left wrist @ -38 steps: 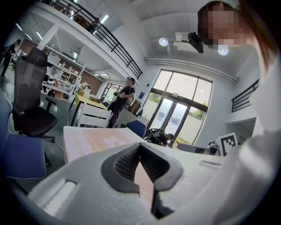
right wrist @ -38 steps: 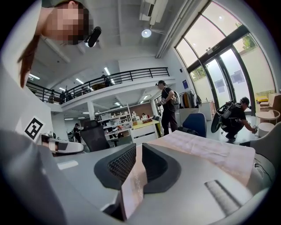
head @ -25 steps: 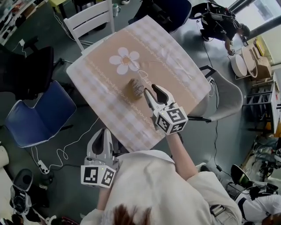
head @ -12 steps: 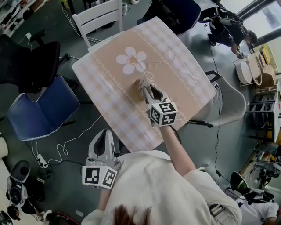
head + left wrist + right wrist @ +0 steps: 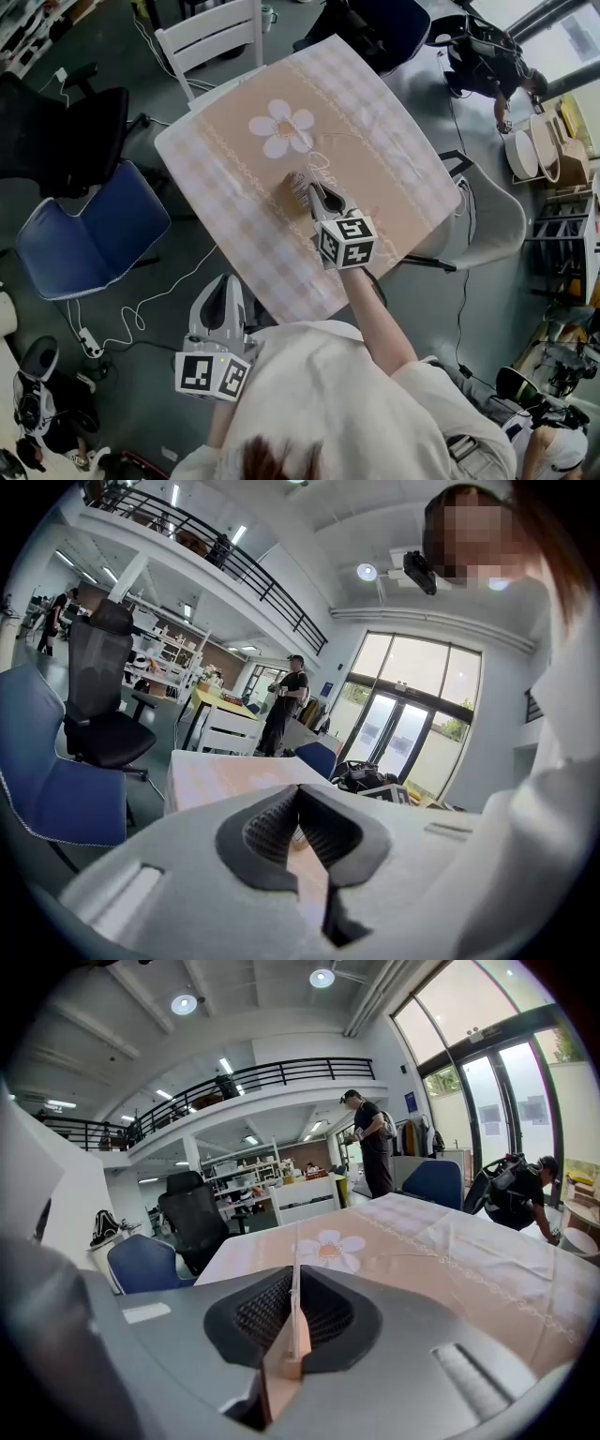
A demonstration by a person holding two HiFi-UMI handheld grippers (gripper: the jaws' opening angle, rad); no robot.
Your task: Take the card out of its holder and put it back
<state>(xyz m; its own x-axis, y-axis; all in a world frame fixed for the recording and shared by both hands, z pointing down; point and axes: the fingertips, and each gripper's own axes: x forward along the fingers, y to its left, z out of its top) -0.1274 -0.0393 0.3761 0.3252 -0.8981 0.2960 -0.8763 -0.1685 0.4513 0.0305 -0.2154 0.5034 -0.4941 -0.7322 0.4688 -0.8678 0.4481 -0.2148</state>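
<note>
A small wooden card holder (image 5: 292, 190) stands near the middle of the table, with a thin pale card (image 5: 302, 178) upright in it. My right gripper (image 5: 315, 195) reaches over it from the near side. In the right gripper view the card (image 5: 294, 1293) shows edge-on between the dark pads, which press on it from both sides, and the holder's wood (image 5: 284, 1369) sits just below. These jaws have just been closing, with the card between them. My left gripper (image 5: 223, 287) hangs off the table's near-left edge, its jaws shut (image 5: 300, 795) on nothing.
The table (image 5: 384, 150) wears a pink checked cloth with a white flower (image 5: 282, 129). Around it stand a white chair (image 5: 211, 33), a blue chair (image 5: 84, 230), a black office chair (image 5: 56, 131) and a grey chair (image 5: 487, 216). Cables (image 5: 141, 323) trail on the floor.
The right gripper has come down over the card, and its wide-open jaws have closed on it. The left gripper has kept its place.
</note>
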